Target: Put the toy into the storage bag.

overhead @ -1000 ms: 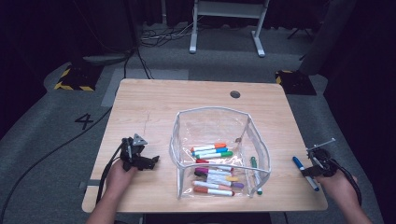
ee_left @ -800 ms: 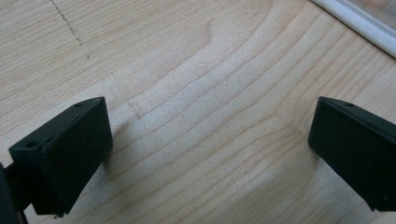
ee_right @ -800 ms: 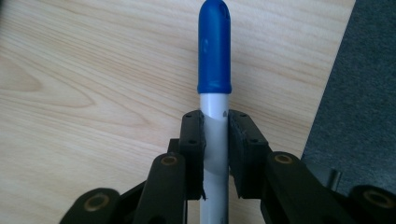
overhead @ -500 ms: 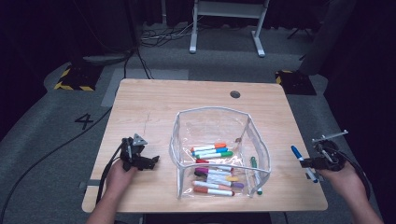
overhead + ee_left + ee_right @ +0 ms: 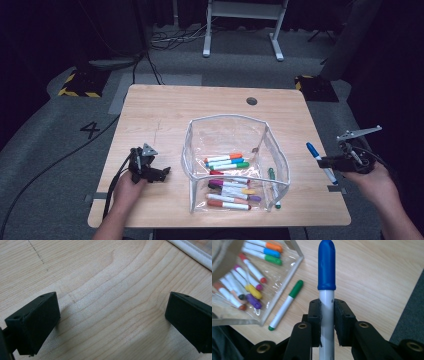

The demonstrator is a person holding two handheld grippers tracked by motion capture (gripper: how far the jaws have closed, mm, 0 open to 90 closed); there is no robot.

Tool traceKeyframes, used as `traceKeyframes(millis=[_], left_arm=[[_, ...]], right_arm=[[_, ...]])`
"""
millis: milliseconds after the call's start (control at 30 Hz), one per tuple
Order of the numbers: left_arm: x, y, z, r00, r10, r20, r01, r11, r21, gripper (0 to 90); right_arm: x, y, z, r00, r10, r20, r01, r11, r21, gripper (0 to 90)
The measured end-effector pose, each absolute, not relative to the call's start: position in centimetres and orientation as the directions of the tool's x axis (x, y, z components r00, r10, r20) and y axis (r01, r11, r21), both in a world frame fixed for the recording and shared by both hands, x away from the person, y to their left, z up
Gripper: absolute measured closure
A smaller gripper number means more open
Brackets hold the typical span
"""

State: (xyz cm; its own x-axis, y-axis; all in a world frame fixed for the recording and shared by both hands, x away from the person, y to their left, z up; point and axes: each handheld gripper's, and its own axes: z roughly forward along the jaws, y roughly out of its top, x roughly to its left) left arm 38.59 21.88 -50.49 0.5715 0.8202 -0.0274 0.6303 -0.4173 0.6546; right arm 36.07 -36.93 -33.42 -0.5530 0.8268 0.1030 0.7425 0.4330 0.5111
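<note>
While the right gripper [image 5: 327, 315] clamps a blue-capped marker [image 5: 326, 272] between its jaws, cap projecting beyond them, the left gripper [image 5: 112, 315] rests wide-jawed on the table [image 5: 165, 115].

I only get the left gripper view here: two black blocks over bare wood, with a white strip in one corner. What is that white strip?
Observer: It is the edge of a clear pouch standing open on the table, just to the right of the left claw.
Operator: Is anything in it?
Observer: Yes, coloured markers lie inside, and a green marker lies on the wood beside it.
Operator: What is the other hand doing?
Observer: The right claw is shut on a blue-capped marker, held at the table's right edge.
</note>
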Motion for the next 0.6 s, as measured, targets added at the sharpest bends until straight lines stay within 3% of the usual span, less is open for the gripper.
traceKeyframes(millis=[600], left_arm=[[38.6,21.9,-50.5,0.571,0.820,-0.030,0.632,-0.416,0.654,0.0]], right_arm=[[35.8,-30.4,-27.3,-0.732,0.679,0.051,0.583,0.586,0.563,76.3]])
